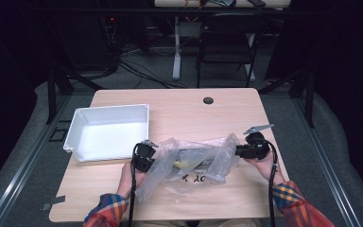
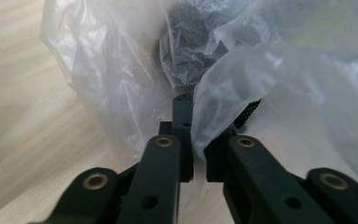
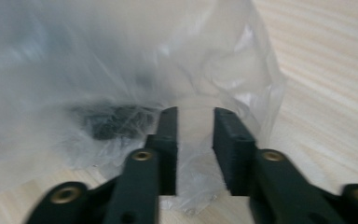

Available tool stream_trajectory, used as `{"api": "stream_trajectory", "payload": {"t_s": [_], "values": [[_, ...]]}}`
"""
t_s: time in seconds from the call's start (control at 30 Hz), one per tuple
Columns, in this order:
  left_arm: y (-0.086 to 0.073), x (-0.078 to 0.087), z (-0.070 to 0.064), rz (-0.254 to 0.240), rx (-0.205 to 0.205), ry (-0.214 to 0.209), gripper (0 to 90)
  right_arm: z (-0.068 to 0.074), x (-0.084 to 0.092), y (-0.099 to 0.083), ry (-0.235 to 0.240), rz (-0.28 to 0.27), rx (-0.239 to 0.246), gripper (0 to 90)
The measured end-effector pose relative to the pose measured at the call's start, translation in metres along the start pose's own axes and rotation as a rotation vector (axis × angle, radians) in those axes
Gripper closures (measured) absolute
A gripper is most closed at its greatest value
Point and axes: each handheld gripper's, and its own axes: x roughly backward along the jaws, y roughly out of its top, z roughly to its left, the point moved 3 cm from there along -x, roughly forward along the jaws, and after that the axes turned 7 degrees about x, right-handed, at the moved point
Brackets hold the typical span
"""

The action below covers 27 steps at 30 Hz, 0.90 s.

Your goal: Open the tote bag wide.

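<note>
Both claws meet the plastic bag from opposite ends. Left claw (image 2: 193, 140): jaws nearly closed, a fold of film pinched between the pads at the bag's left end. Right claw (image 3: 196, 149): jaws standing apart at the bag's right end, film lying in the gap, pads not seen pressing on it; it counts as open.

Table (image 1: 179, 104): pale wood, carrying everything noted here.

White bin (image 1: 78, 125): lies just beyond the bag's left end, apart from it.

Plastic bag (image 1: 194, 163): clear, crumpled, lying across the near half of the table, stretched between the two claws. Judged very light, limp and slippery; it will sag and slide rather than hold shape. Best taken at a gathered fold near an end or the rim, with enough film bunched between the pads that it cannot slip out. A single layer would likely pull free.

Dark thing inside the bag (image 3: 116, 122): sits toward the middle, black, outline blurred by the film; kind not determinable. A small yellowish piece (image 1: 182, 163) lies beside it.
</note>
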Motion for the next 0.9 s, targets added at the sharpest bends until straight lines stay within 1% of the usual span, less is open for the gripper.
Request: {"api": "stream_trajectory", "payload": {"t_s": [0.07, 0.13, 0.17, 0.2, 0.27, 0.3, 0.33, 0.37, 0.4, 0.43, 0.47, 0.5, 0.53, 0.57, 0.6, 0.63, 0.67, 0.7, 0.73, 0.77, 0.8, 0.83, 0.87, 0.9], "values": [[0.000, 0.001, 0.001, 0.003, -0.003, 0.001, 82.2, -0.002, 0.011, 0.003, 0.011, -0.041, 0.000, 48.1], [-0.001, 0.001, 0.002, 0.002, -0.001, 0.002, 80.6, -0.003, 0.023, 0.007, 0.009, -0.088, 0.000, 35.7], [0.000, 0.002, 0.002, -0.003, 0.000, 0.001, 80.5, -0.003, 0.028, 0.009, 0.018, -0.115, 0.009, 30.8], [0.000, 0.002, 0.002, -0.006, -0.002, 0.002, 80.5, -0.002, 0.033, 0.011, 0.008, -0.128, 0.021, 28.3], [0.001, 0.002, 0.001, -0.014, -0.004, 0.001, 80.5, 0.000, 0.039, 0.014, 0.010, -0.141, 0.053, 20.1], [0.001, 0.001, 0.000, -0.013, -0.008, 0.001, 80.4, 0.003, 0.041, 0.017, 0.005, -0.151, 0.077, 16.6], [0.002, 0.001, -0.001, -0.016, -0.012, 0.001, 80.4, 0.005, 0.041, 0.019, 0.006, -0.145, 0.101, 14.7], [0.002, 0.000, -0.002, -0.022, -0.013, -0.007, 80.4, 0.007, 0.040, 0.021, 0.007, -0.153, 0.124, 14.7], [0.003, 0.000, -0.002, -0.017, -0.018, -0.007, 80.4, 0.009, 0.038, 0.023, -0.006, -0.150, 0.152, 14.8], [0.003, 0.000, -0.003, -0.018, -0.020, -0.006, 80.4, 0.010, 0.035, 0.024, 0.007, -0.142, 0.168, 14.9], [0.004, 0.000, -0.003, -0.020, -0.015, -0.010, 80.4, 0.010, 0.030, 0.026, 0.017, -0.134, 0.172, 15.8], [0.004, -0.001, -0.003, -0.019, -0.016, -0.012, 80.4, 0.010, 0.025, 0.027, 0.023, -0.127, 0.172, 18.3], [0.004, -0.001, -0.003, -0.021, -0.011, -0.012, 80.4, 0.009, 0.019, 0.028, 0.039, -0.115, 0.171, 19.7], [0.004, -0.001, -0.002, -0.021, -0.008, -0.015, 80.4, 0.008, 0.013, 0.028, 0.037, -0.105, 0.158, 21.7], [0.004, -0.001, -0.002, -0.020, -0.008, -0.018, 80.4, 0.005, 0.007, 0.027, 0.037, -0.084, 0.147, 28.0], [0.004, -0.001, -0.002, -0.021, -0.006, -0.019, 80.4, 0.003, 0.001, 0.026, 0.034, -0.076, 0.124, 32.9], [0.004, -0.001, -0.002, -0.021, -0.006, -0.022, 80.5, 0.000, -0.004, 0.025, 0.034, -0.065, 0.102, 36.0], [0.004, -0.001, -0.002, -0.019, -0.007, -0.022, 80.6, -0.002, -0.008, 0.024, 0.030, -0.060, 0.085, 47.2], [0.004, -0.001, -0.002, -0.022, -0.004, -0.023, 81.2, -0.005, -0.015, 0.022, 0.021, -0.048, 0.053, 68.7], [0.004, -0.001, -0.002, -0.024, -0.004, -0.026, 81.2, -0.005, -0.015, 0.022, 0.021, -0.048, 0.053, 68.7], [0.004, -0.001, -0.003, -0.023, -0.005, -0.024, 82.3, -0.004, -0.016, 0.021, 0.019, -0.052, 0.045, 78.2], [0.004, 0.000, -0.002, -0.023, -0.005, -0.021, 83.7, -0.004, -0.016, 0.021, 0.005, -0.046, 0.037, 85.3], [0.003, 0.000, -0.002, -0.019, -0.002, -0.023, 85.7, -0.005, -0.017, 0.020, -0.012, -0.041, 0.035, 88.6], [0.003, 0.000, -0.001, -0.018, 0.006, -0.017, 87.1, -0.006, -0.016, 0.020, -0.038, -0.046, 0.020, 89.8]]}}
